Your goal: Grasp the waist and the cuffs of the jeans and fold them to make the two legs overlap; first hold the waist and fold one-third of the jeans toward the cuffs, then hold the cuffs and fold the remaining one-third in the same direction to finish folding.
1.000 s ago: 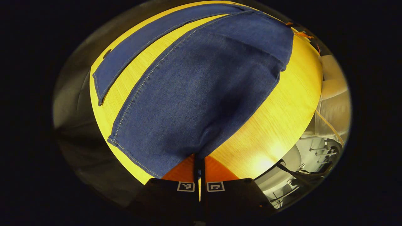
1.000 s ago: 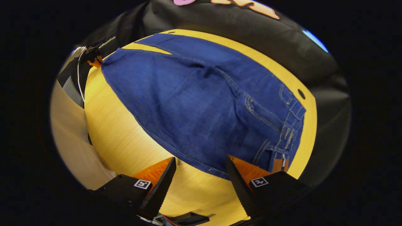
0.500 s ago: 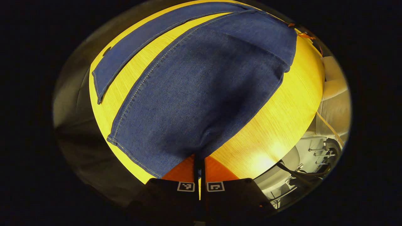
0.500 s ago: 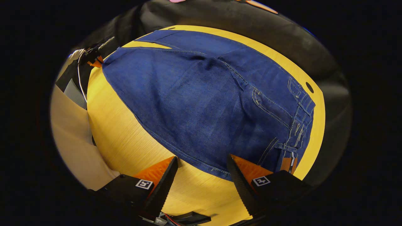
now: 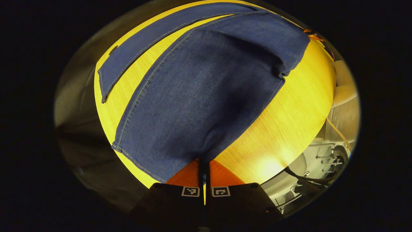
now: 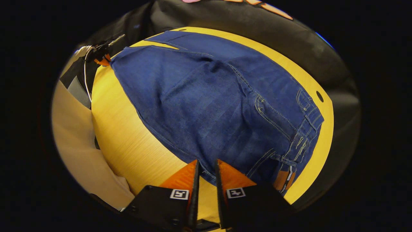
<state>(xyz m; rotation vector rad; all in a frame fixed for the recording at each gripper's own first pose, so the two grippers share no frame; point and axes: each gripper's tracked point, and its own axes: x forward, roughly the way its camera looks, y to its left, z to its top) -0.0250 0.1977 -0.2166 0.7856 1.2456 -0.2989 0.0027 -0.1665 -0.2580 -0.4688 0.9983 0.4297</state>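
right gripper [image 6: 207, 167] has closed from wide open onto the jeans [image 6: 219, 106] edge.

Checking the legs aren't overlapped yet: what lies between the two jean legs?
In the left gripper view, a bare strip of yellow tabletop separates the near leg from the far leg.

Jeans [image 6: 206, 106] are seen in dark blue denim, with pale contrast stitching along seams and pockets; a tan-brown patch [image 6: 284, 179] is shown at the waistband. In the left gripper view the jeans [image 5: 199, 96] are an even blue, edged by a light stitched line. The table [image 6: 128, 145] is rendered in bright yellow wood grain. A cream-beige sleeve [image 6: 77, 141] is noted at left.
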